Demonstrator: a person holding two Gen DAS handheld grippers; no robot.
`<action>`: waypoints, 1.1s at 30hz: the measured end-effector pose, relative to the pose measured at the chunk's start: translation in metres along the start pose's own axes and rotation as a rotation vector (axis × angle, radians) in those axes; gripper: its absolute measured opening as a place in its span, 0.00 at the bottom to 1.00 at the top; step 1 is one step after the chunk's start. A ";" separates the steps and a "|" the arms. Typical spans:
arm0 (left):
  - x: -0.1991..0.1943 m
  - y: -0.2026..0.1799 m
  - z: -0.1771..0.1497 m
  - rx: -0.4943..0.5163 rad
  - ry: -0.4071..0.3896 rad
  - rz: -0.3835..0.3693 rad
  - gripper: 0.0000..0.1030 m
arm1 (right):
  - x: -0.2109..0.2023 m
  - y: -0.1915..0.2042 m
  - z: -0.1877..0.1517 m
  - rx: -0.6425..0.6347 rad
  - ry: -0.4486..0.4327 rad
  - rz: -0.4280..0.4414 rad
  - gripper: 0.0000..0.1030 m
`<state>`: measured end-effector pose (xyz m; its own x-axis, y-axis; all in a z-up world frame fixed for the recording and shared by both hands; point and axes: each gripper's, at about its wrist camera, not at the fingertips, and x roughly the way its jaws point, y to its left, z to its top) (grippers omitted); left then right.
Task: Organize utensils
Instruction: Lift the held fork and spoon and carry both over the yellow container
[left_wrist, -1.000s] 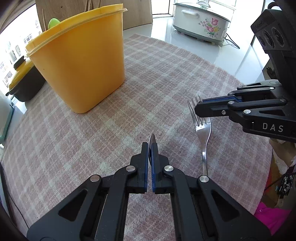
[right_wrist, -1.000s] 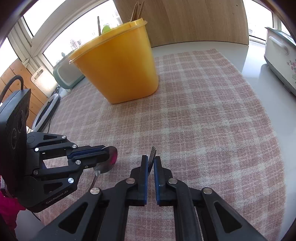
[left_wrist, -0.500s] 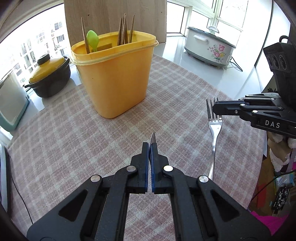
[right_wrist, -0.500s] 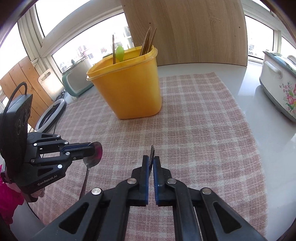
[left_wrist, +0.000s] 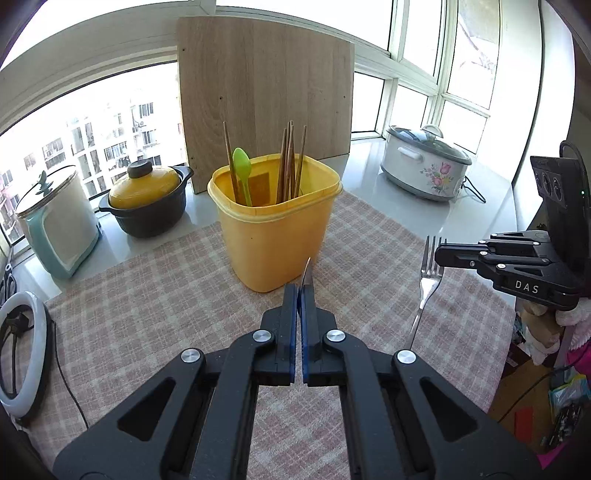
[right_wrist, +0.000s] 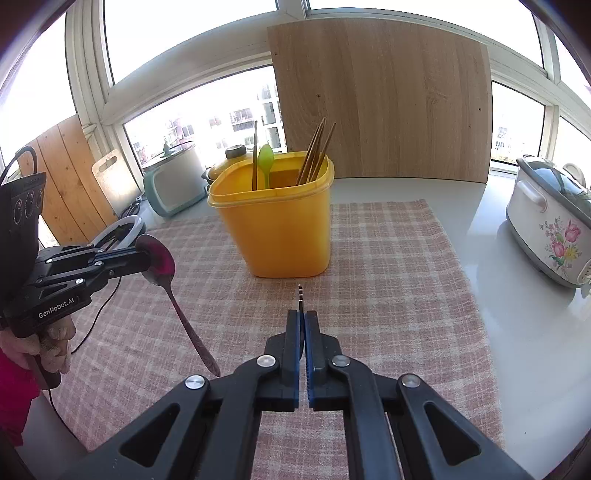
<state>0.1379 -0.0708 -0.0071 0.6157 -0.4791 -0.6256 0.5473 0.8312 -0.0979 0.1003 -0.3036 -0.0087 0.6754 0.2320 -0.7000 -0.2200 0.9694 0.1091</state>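
Observation:
A yellow container (left_wrist: 277, 236) (right_wrist: 280, 229) stands on the plaid cloth (left_wrist: 147, 314), with wooden chopsticks (left_wrist: 291, 162) and a green spoon (left_wrist: 242, 166) upright in it. My left gripper (left_wrist: 300, 291) (right_wrist: 146, 256) is shut on a metal spoon (right_wrist: 162, 262); it grips the bowl, and the handle hangs down toward the cloth. In the left wrist view the spoon (left_wrist: 307, 271) shows edge-on. My right gripper (right_wrist: 302, 317) (left_wrist: 439, 254) is shut on a metal fork (left_wrist: 430, 273) just below the tines, handle down. Both grippers hover in front of the container, left and right of it.
A wooden board (left_wrist: 266, 103) leans behind the container. A white floral slow cooker (left_wrist: 424, 173) (right_wrist: 550, 229) sits at the right. A yellow-lidded black pot (left_wrist: 147, 199), a teal appliance (left_wrist: 55, 225) and a ring light (left_wrist: 22, 343) stand at the left.
Both grippers have risen with their utensils and tilted up. The container now sits farther off, and its rim and contents are in view.

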 end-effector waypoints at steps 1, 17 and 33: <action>-0.001 0.001 0.000 -0.005 -0.004 -0.002 0.00 | -0.001 0.001 0.001 -0.005 -0.005 -0.004 0.00; -0.032 0.017 0.033 -0.028 -0.110 0.025 0.00 | -0.036 0.009 0.043 -0.058 -0.144 -0.057 0.00; -0.040 0.052 0.112 -0.089 -0.250 0.099 0.00 | -0.058 0.018 0.130 -0.098 -0.323 -0.107 0.00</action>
<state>0.2052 -0.0395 0.0994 0.7906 -0.4399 -0.4260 0.4325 0.8936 -0.1202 0.1489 -0.2889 0.1256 0.8825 0.1582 -0.4429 -0.1920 0.9809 -0.0323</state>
